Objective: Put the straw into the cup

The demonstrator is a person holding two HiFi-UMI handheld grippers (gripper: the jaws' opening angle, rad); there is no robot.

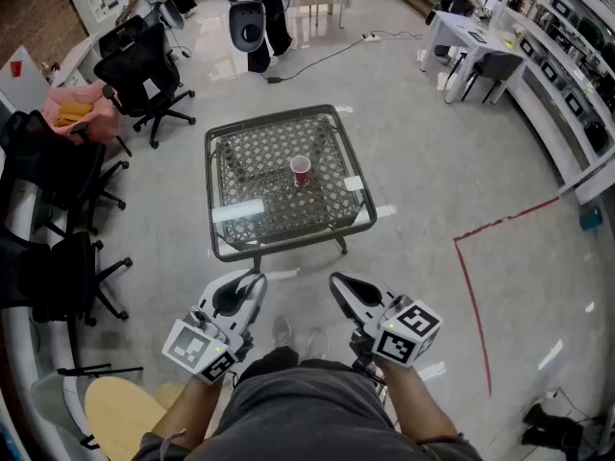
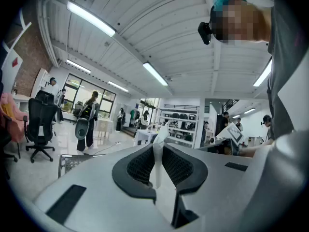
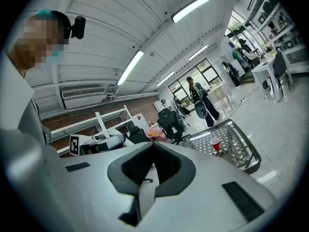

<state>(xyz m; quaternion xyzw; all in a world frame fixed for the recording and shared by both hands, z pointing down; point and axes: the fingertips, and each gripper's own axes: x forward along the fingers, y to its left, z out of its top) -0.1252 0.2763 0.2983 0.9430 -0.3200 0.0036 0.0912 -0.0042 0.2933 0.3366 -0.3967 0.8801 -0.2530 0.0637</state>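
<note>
Left claw (image 1: 256,277): clamped on the straw (image 2: 157,153) — the pads pinch the thin white stem, which pokes out beyond the tips.
Right claw (image 1: 336,279): jaws together, nothing between them.
Cup (image 1: 300,169): red, upright, mouth up, near the middle of the desk (image 1: 210,200), well apart from both claws.
Direction: the cup lies straight ahead of you, about midway between the lines of your two claws, which hang level short of the desk's near edge.
Straw axis: it runs along the claw, so you will likely need to tip it down over the cup's mouth.
Nearer hand: about even — but your left carries the straw, so that arm reaches.
</note>
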